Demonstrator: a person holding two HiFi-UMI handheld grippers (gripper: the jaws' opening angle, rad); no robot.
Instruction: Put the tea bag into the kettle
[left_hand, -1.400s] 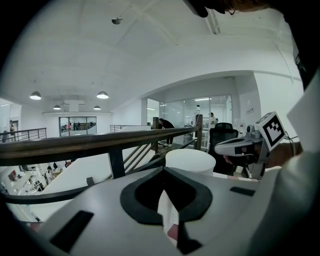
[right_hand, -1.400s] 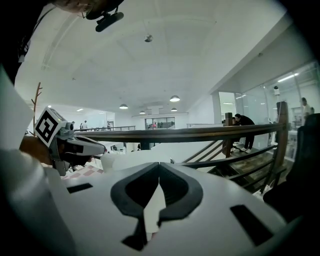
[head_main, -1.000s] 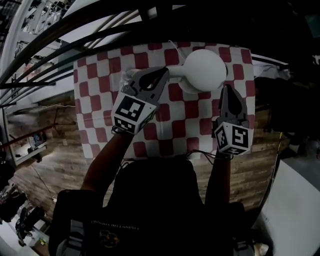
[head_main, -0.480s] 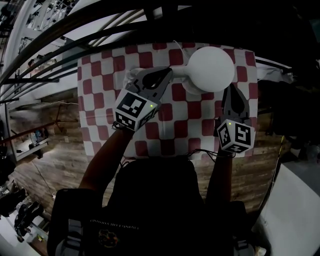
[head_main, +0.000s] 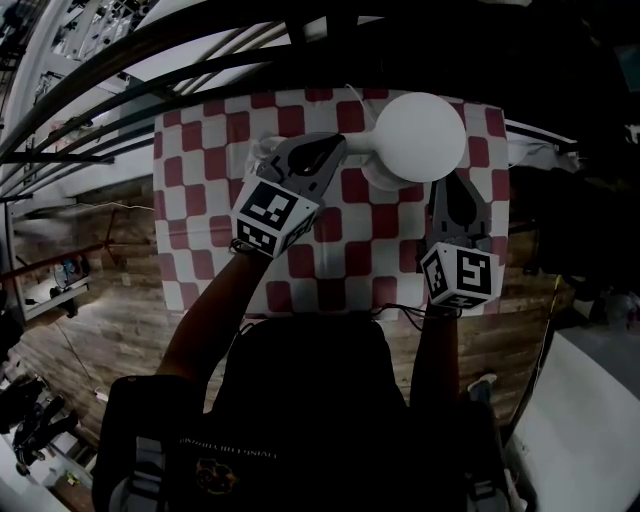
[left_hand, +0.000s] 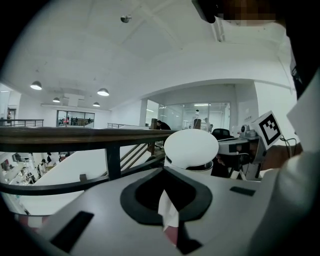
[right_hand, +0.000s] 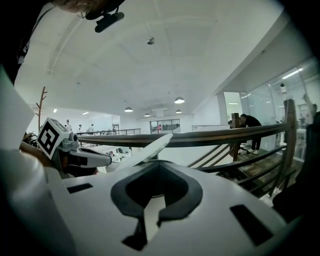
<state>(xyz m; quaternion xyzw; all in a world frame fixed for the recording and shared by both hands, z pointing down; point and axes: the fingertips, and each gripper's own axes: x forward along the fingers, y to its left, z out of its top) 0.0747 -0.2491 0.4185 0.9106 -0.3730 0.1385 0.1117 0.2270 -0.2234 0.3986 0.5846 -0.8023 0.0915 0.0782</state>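
Head view: R gripper (head_main: 446, 183), jaws clamped on lid (head_main: 420, 135), has lifted it clear of kettle (head_main: 374, 179); L gripper (head_main: 331, 146) jaws pinch tea bag (left_hand: 167, 214), so opening prob. free for drop-in.

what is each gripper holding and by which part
The left gripper pinches the tea bag by one end. The right gripper, jaws shut, holds the white kettle lid by its edge.
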